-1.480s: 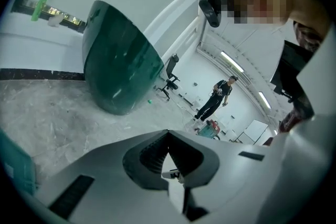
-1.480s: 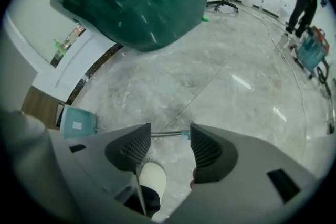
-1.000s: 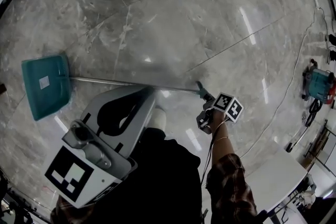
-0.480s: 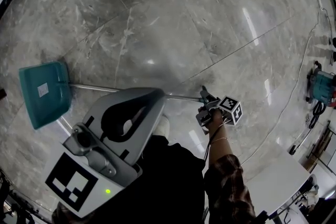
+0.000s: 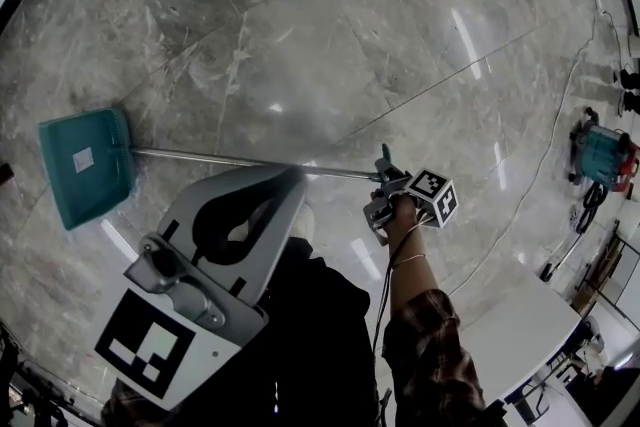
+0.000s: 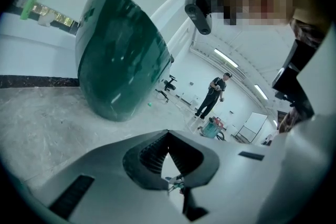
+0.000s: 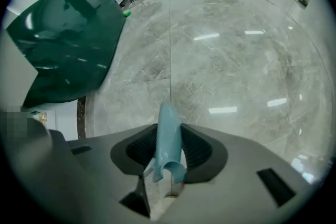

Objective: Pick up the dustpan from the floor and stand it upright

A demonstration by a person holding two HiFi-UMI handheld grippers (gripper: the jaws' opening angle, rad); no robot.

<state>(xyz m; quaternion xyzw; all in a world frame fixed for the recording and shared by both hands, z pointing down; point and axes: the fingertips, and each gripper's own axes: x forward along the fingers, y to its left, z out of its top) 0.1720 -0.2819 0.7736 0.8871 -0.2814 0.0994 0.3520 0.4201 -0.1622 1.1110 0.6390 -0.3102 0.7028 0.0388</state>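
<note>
**Grip taken on the handle; the dustpan has yet to be stood up**

Nearest, the left gripper (image 6: 168, 132) hangs idle, its jaws together at the tips with nothing between them. Beyond it the right gripper (image 7: 168, 134) points steeply down. Its jaws have just been closing and now pinch the pale blue plastic grip (image 7: 169, 152) at the end of the long-handled teal plastic dustpan (image 5: 85, 165). The thin metal shaft (image 5: 250, 161) runs leftward in the head view to the pan, which lies on the grey marble floor (image 5: 330, 45).

The grasp looks made, so the lift is the step in hand. Next, I judge, the handle must swing up over the pan until the pan's base bears the weight, with the grip held firm against twisting.

Counted: one dustpan, two grippers, one large dark green curved shell (image 7: 63, 44), one teal machine (image 5: 603, 158) and one white table (image 5: 530, 335).
</note>
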